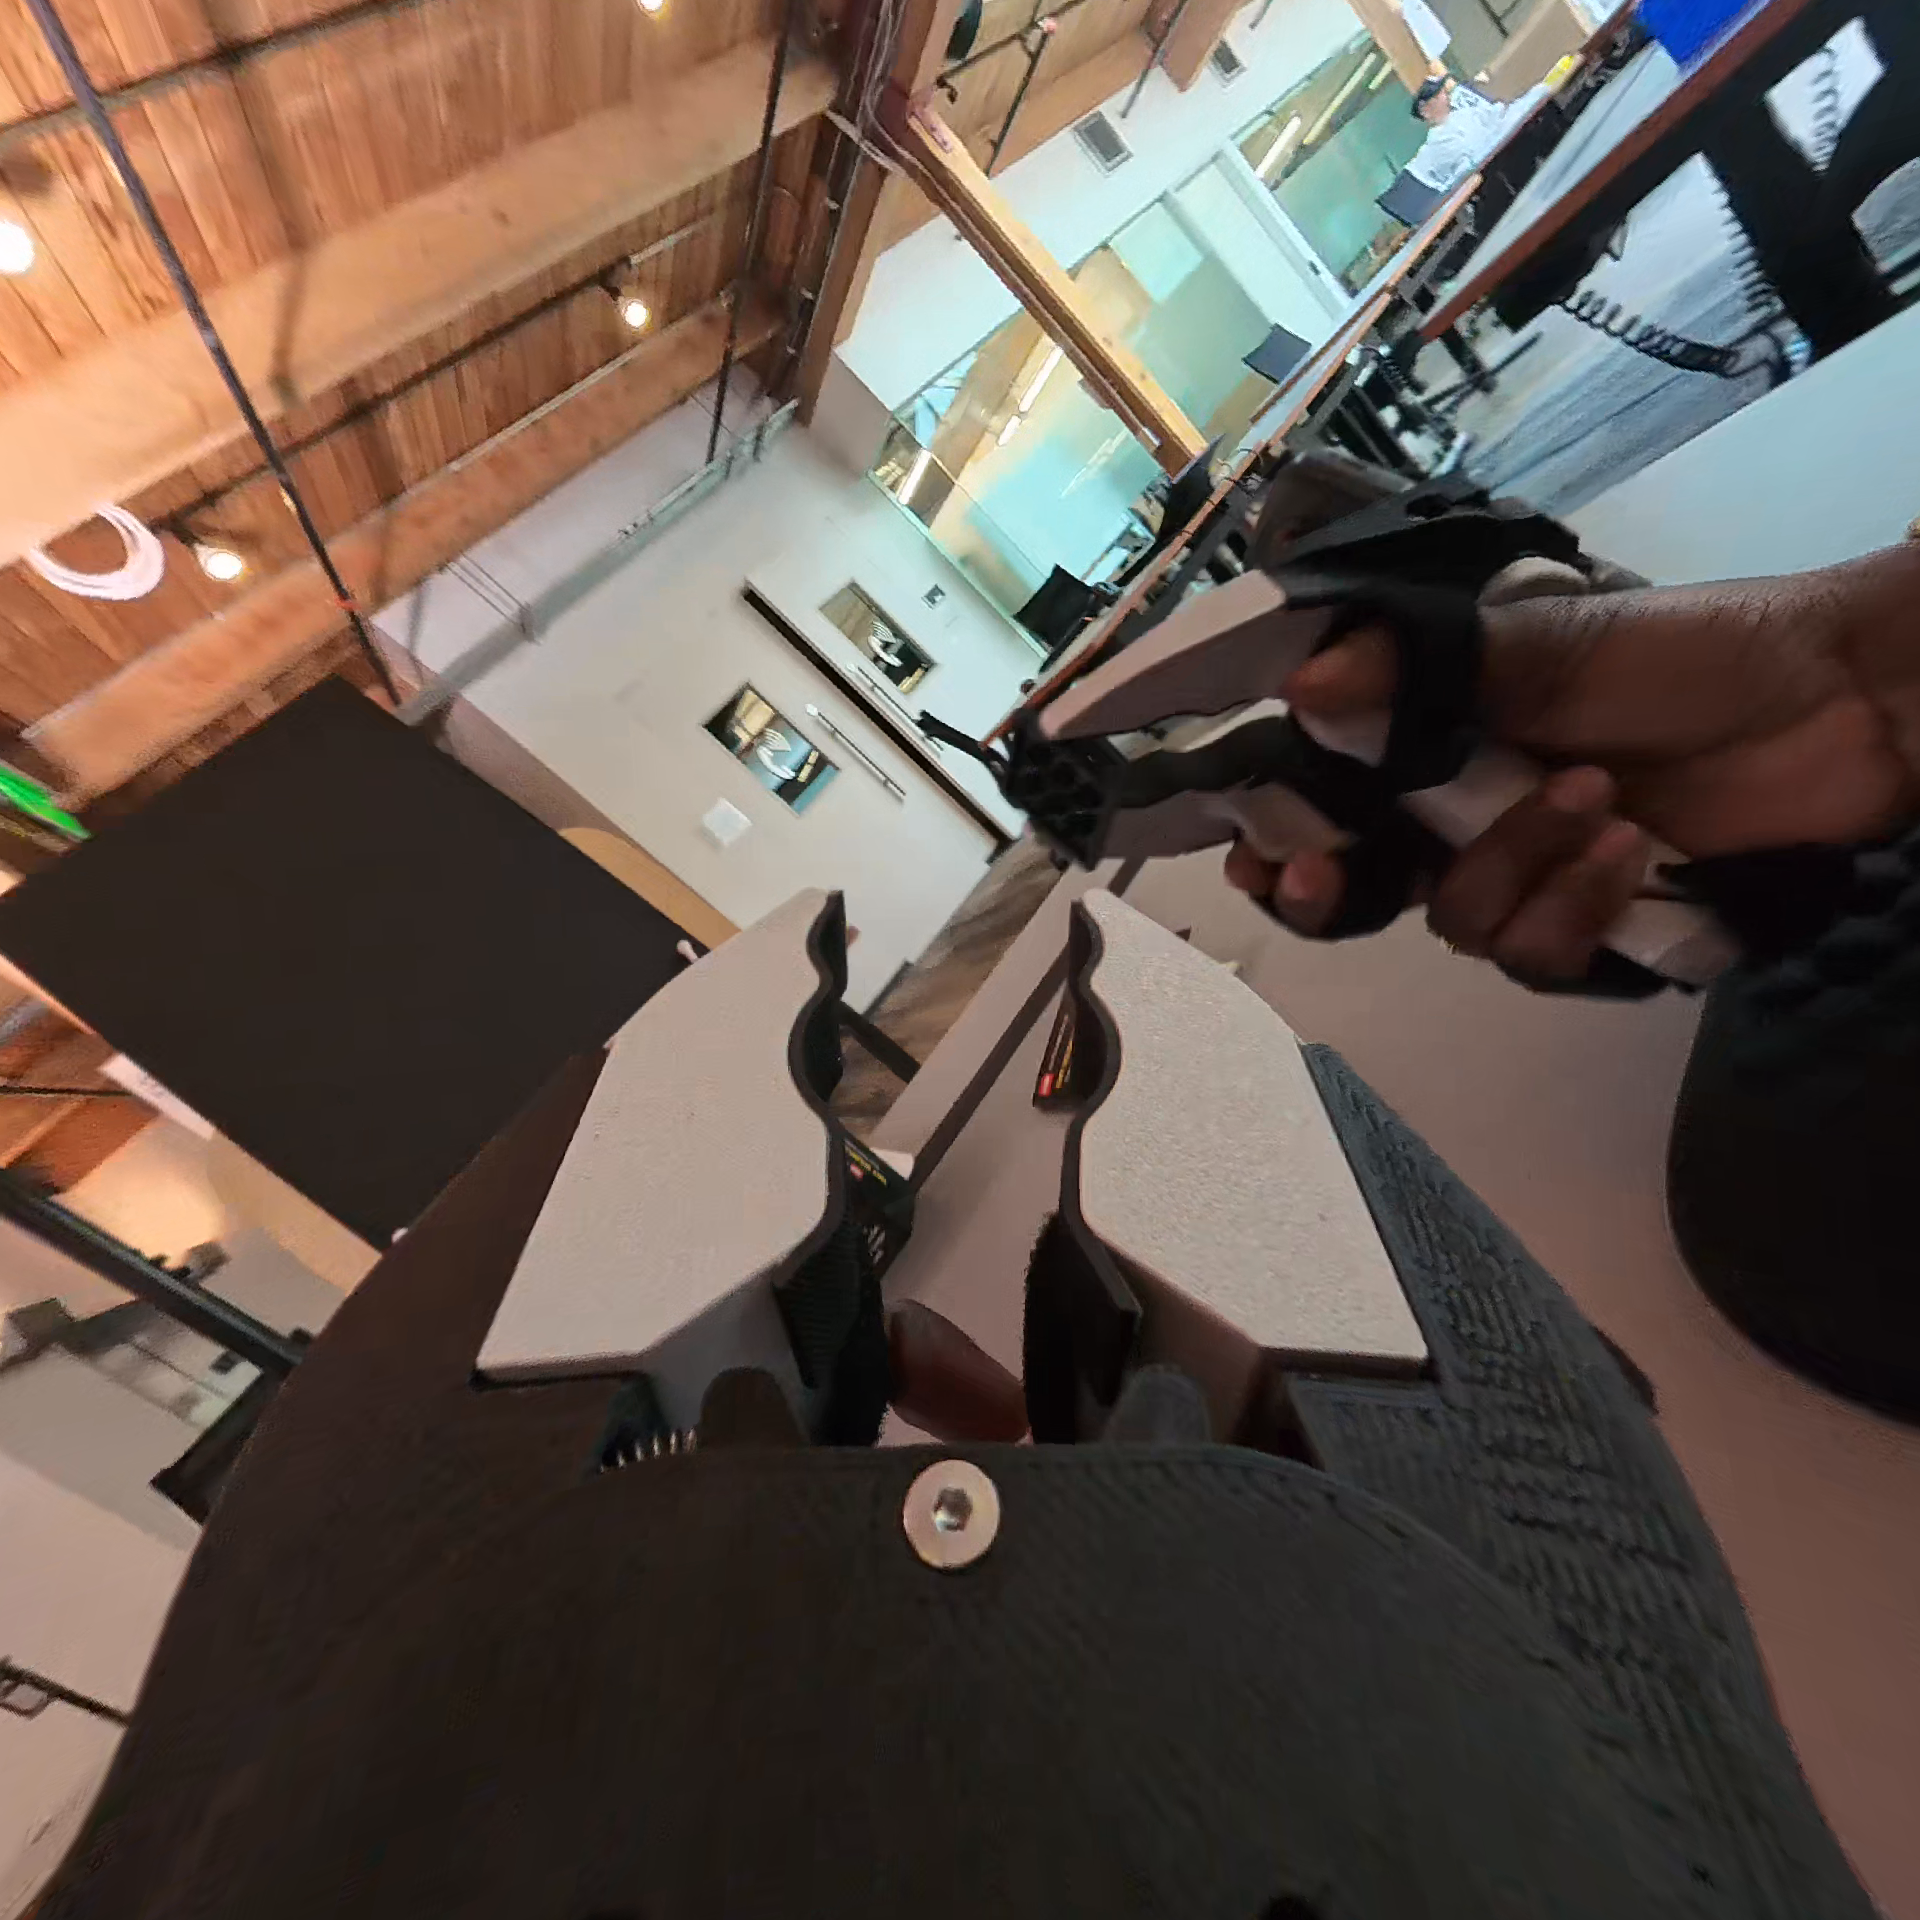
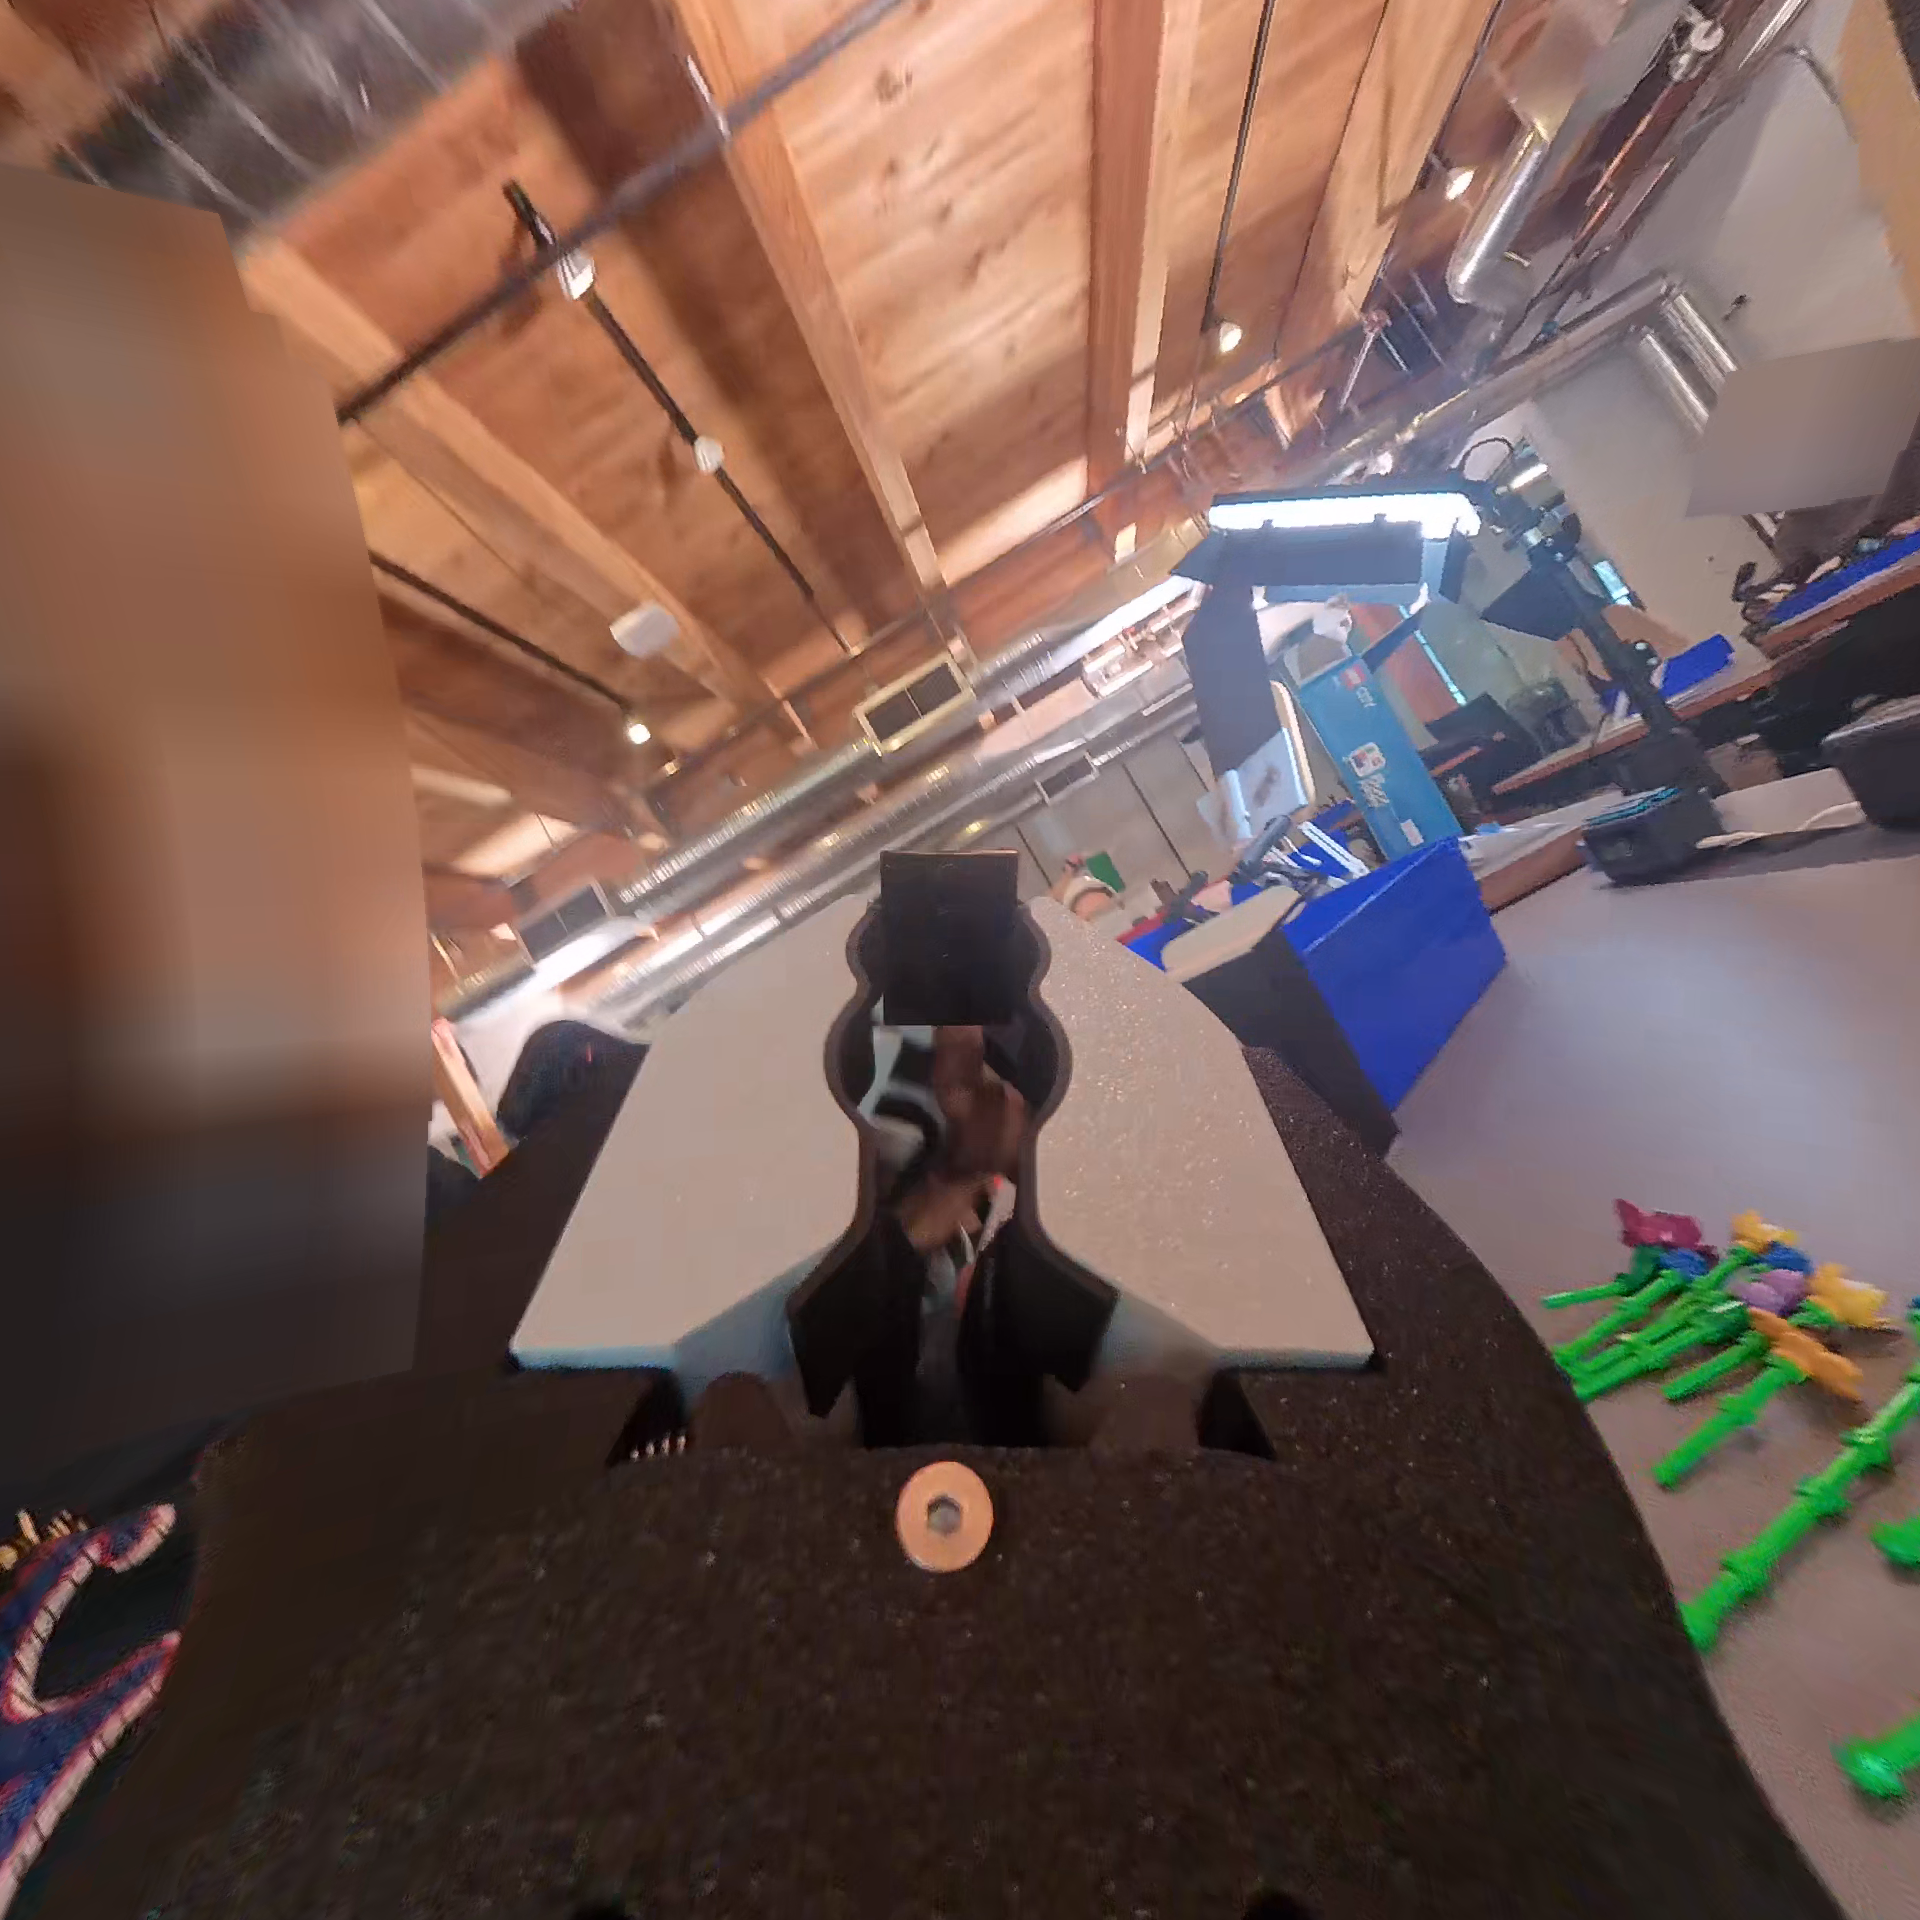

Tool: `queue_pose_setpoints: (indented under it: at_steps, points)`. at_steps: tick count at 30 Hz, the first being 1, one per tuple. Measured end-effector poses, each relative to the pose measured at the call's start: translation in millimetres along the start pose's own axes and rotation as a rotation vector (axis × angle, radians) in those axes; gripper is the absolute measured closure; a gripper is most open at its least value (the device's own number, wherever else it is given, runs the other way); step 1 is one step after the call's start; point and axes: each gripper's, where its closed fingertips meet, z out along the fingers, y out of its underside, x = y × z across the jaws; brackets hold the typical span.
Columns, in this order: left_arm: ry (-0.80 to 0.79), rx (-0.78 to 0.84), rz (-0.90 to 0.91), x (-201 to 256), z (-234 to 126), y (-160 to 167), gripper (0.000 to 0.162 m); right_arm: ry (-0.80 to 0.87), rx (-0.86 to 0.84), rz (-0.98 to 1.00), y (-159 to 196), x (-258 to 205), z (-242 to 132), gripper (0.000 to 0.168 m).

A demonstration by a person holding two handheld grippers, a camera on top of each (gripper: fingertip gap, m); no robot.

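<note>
Grey fingers of the left gripper [image 1: 956, 914] stand parted, with nothing between them; through the gap shows a pale table edge [image 1: 987, 1049] and a strip of floor. Just beyond its tips, up and to the right, the right gripper [image 1: 1060, 800] comes in from the right, gripped by a hand [image 1: 1621, 758], and its tips are clenched on a small black block [image 1: 1070, 784] with round holes in its face. The two grippers are near each other but apart. A dark panel [image 1: 332, 925] stands to the left, and far off run long tables [image 1: 1382, 312] and glass walls under a timber ceiling [image 1: 364, 208]; a person [image 1: 1455, 125] stands at the far end.

In the right wrist view the same gripper's [image 2: 948, 914] fingers are pinched on the block [image 2: 948, 940], which sticks up past the tips and hides what lies straight ahead. Behind it, in the slot between the fingers, a hand shows dimly. On the grey table [image 2: 1662, 1091] at the near right lie green-stemmed toy flowers [image 2: 1756, 1340], loose and well clear of the gripper. Farther on stands a blue bin [image 2: 1392, 966], then a blue box [image 2: 1371, 748] and a lit lamp panel [image 2: 1340, 514] on a dark stand.
</note>
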Motion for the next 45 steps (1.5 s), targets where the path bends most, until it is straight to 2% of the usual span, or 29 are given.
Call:
queue_pose_setpoints:
  at_steps: [4, 7, 11, 13, 14, 18, 21, 24, 26, 30, 35, 37, 40, 45]
  points:
    - [-0.084, 0.008, 0.096, 17.9, 10.8, -1.0, 0.132, -0.035, 0.054, 0.15, 6.6, 0.6, 7.0, 0.145]
    - [-0.079, -0.029, 0.058, 19.4, 12.3, 7.8, 0.139, -0.074, 0.06, 0.231, 15.0, 0.0, 15.3, 0.145]
    - [-0.055, -0.034, 0.066, 22.8, 11.6, 8.7, 0.143, -0.085, 0.045, 0.254, 24.9, -1.7, 24.2, 0.145]
    - [-0.084, -0.034, 0.076, 19.7, 10.2, 7.9, 0.154, -0.088, 0.043, 0.259, 27.2, -1.5, 25.5, 0.145]
    - [-0.085, -0.036, 0.073, 18.8, 9.5, 8.0, 0.154, -0.091, 0.045, 0.262, 27.1, -1.7, 25.6, 0.145]
    - [-0.036, -0.025, -0.018, 13.8, 6.0, 6.8, 0.157, -0.09, 0.03, 0.238, 26.7, -2.5, 25.3, 0.145]
    - [-0.028, 0.0, -0.089, -2.1, -0.6, 1.6, 0.157, -0.071, -0.011, 0.146, 26.7, -6.2, 26.5, 0.146]
    - [-0.017, 0.028, -0.146, -24.0, -11.9, -5.3, 0.157, -0.016, -0.06, 0.005, 21.0, -10.2, 24.2, 0.128]
    - [0.0, 0.034, -0.223, -35.0, -20.1, -5.6, 0.157, 0.07, -0.123, -0.148, 16.8, -7.1, 17.0, 0.121]
    - [0.032, 0.027, -0.366, -39.8, -32.4, 14.6, 0.157, 0.389, -0.18, -0.56, -6.4, 17.9, -18.0, 0.114]
    - [0.06, 0.035, -0.678, -52.4, -38.2, 52.0, 0.157, 0.765, -0.095, -0.947, -42.5, 38.5, -63.4, 0.116]
    - [0.069, 0.041, -0.762, -57.0, -38.8, 65.6, 0.157, 0.886, -0.11, -1.068, -49.6, 45.8, -75.2, 0.115]
    - [0.095, 0.059, -0.882, -60.3, -38.8, 77.6, 0.157, 1.014, -0.202, -1.166, -46.0, 62.5, -85.4, 0.111]
    - [0.151, 0.081, -1.044, -60.6, -36.6, 84.2, 0.157, 1.117, -0.302, -1.151, -38.8, 84.6, -94.2, 0.107]
